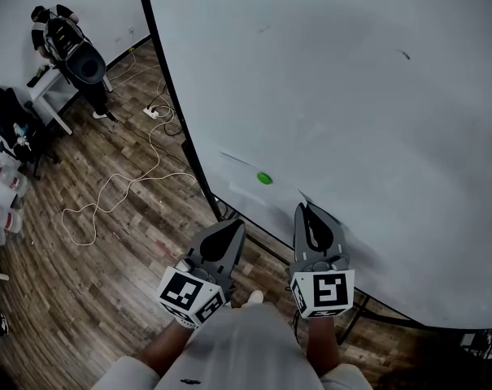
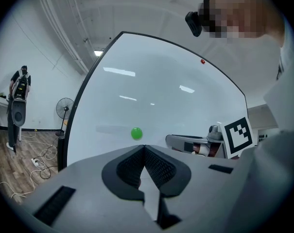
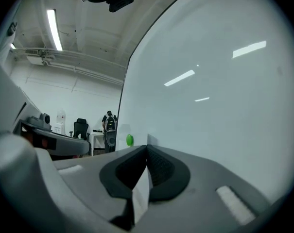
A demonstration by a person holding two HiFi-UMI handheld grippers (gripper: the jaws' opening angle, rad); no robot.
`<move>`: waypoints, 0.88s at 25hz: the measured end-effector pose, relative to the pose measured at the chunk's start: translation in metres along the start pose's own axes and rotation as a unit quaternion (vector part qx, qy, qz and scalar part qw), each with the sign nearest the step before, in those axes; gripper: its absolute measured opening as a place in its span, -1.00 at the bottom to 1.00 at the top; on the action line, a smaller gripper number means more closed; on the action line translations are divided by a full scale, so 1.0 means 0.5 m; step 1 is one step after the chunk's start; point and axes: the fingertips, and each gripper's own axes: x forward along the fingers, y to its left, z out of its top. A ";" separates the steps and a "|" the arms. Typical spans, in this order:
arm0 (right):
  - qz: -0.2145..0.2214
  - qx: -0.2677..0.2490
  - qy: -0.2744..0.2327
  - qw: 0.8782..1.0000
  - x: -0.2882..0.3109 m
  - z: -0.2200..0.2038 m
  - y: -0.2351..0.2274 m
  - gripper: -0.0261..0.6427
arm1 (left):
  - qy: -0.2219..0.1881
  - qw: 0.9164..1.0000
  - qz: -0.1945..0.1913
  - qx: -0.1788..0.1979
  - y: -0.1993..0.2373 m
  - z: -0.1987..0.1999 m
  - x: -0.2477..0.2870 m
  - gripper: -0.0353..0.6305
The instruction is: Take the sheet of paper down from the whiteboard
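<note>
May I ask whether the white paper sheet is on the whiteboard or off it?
On: the round green magnet pins the white paper sheet to the whiteboard; the right hand-held gripper pinches its edge.

whiteboard [image 1: 351, 96] cut off top and right, sheet of paper [image 1: 247, 181] outline barely traceable

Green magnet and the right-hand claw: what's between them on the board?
Only the sheet of paper: the head view shows it running from the green magnet to the right gripper, which pinches its edge.
</note>
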 end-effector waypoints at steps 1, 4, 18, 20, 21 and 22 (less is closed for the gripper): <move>0.000 0.001 0.001 1.000 0.002 -0.001 -0.002 -0.89 | 0.000 1.000 -0.001 0.000 0.002 0.001 0.003 -0.87; -0.002 0.002 0.002 1.000 0.003 -0.001 -0.002 -0.89 | 0.000 1.000 -0.004 0.001 0.005 0.003 0.010 -0.87; -0.015 0.012 0.003 1.000 0.002 -0.003 -0.007 -0.89 | -0.008 1.000 0.000 0.007 0.022 0.024 0.066 -0.68; -0.015 0.011 0.003 1.000 0.002 -0.002 -0.006 -0.89 | -0.008 1.000 -0.003 0.010 0.024 0.029 0.077 -0.63; -0.015 0.010 0.004 1.000 0.002 0.000 -0.005 -0.89 | -0.007 1.000 -0.004 0.011 0.024 0.031 0.083 -0.61; -0.015 0.008 0.004 1.000 0.002 0.001 -0.004 -0.89 | -0.006 1.000 -0.006 0.013 0.024 0.033 0.090 -0.57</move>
